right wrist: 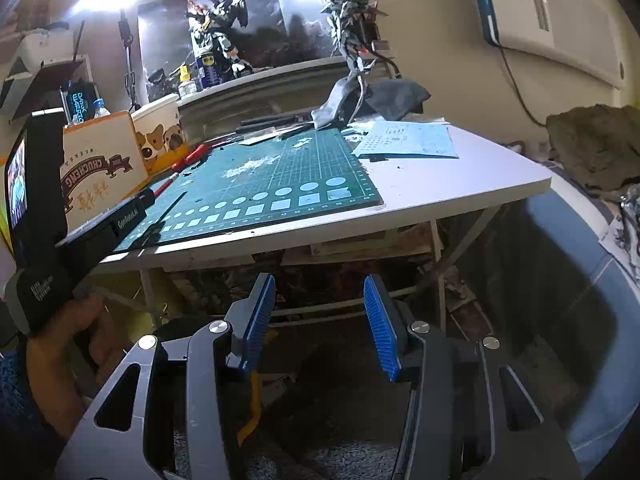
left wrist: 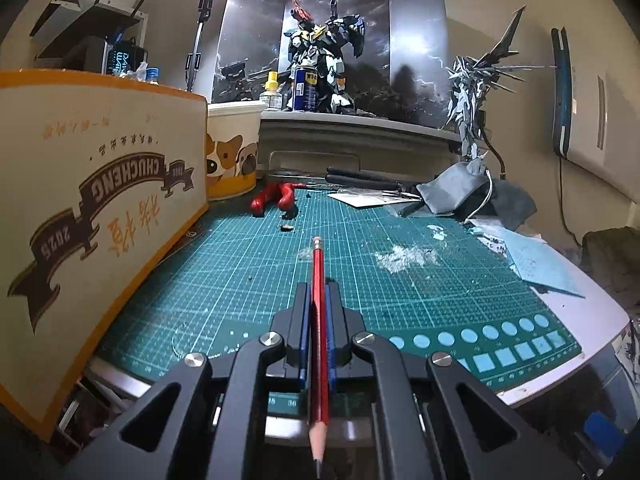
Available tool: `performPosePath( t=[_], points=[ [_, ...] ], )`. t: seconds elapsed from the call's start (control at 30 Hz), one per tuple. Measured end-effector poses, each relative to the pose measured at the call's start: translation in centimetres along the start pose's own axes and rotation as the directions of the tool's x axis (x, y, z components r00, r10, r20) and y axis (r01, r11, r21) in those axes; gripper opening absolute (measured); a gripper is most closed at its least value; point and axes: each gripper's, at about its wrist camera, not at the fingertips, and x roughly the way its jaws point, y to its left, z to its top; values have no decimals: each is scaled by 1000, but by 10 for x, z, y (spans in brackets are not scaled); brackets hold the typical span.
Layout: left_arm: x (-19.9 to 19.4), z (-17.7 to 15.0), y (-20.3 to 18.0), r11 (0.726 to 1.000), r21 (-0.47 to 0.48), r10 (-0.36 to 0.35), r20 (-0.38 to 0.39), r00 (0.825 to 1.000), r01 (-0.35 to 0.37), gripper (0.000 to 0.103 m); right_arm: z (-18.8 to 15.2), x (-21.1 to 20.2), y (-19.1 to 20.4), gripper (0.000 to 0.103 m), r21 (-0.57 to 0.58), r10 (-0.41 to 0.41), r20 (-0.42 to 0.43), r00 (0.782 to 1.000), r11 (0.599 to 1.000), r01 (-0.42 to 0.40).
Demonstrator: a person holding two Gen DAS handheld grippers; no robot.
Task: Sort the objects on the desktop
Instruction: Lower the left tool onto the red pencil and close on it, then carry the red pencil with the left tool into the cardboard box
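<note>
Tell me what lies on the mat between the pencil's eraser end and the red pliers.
In the left wrist view, mostly bare green mat separates the pencil from the red pliers; only a small dark scrap lies there.

Right hand-held gripper [right wrist: 320, 324] agape below table [right wrist: 460, 184]

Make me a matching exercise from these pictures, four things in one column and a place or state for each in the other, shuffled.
Things:
1. pencil
2. right hand-held gripper
3. spray can
4. red pliers

States:
A. open, holding nothing
B. standing on the back shelf
C. clamped in the left hand-held gripper
D. lying at the far edge of the cutting mat

Pairs: 1-C, 2-A, 3-B, 4-D
</note>
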Motion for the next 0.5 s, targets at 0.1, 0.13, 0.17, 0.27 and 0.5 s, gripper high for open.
performPosePath(
  t=[0.1, 0.13, 0.17, 0.27, 0.5],
  points=[
    [-1, 10, 1, 1000, -1, -8, -5, 1000, 8, 7, 1, 0, 0, 44, -1, 0, 2, 1000, 1000, 0],
    [-2, 13, 1, 1000, 2, -11, -4, 1000, 11, 7, 1, 0, 0, 44, -1, 0, 3, 1000, 1000, 0],
    [-3, 17, 1, 1000, 4, -14, -1, 1000, 14, 7, 1, -1, 0, 44, -1, 1, 4, 1000, 1000, -1],
    [-9, 29, 2, 1000, 9, -22, 13, 1000, 22, 7, 1, -1, 0, 44, 0, 2, 5, 1000, 1000, -2],
    [-23, 60, 8, 999, 0, -49, 36, 998, 49, 7, 2, -2, 0, 44, 5, 8, 12, 1000, 1000, -8]
  ],
)
